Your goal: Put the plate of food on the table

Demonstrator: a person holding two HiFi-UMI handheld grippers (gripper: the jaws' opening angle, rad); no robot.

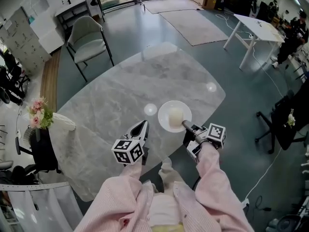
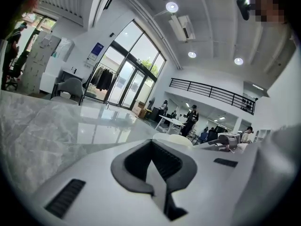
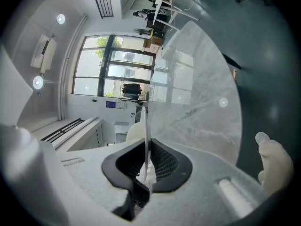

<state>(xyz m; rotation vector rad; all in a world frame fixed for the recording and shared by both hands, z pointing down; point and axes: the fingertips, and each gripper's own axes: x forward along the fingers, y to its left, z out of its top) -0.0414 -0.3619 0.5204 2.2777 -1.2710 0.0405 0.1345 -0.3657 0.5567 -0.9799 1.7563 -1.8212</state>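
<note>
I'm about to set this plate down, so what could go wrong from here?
The right tongs pinch the round white plate only at its rim, so it may tilt or slip. The pale round lump of food lies loose on it and could roll off. The glossy grey marble table looks slick; the plate could slide.

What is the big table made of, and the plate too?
The table looks like polished marble, or a marble-look slab: it is grey with pale veins, and bright reflections shine on its top. The plate looks like glazed white ceramic, smooth and thin-edged, though it might be plastic.
</note>
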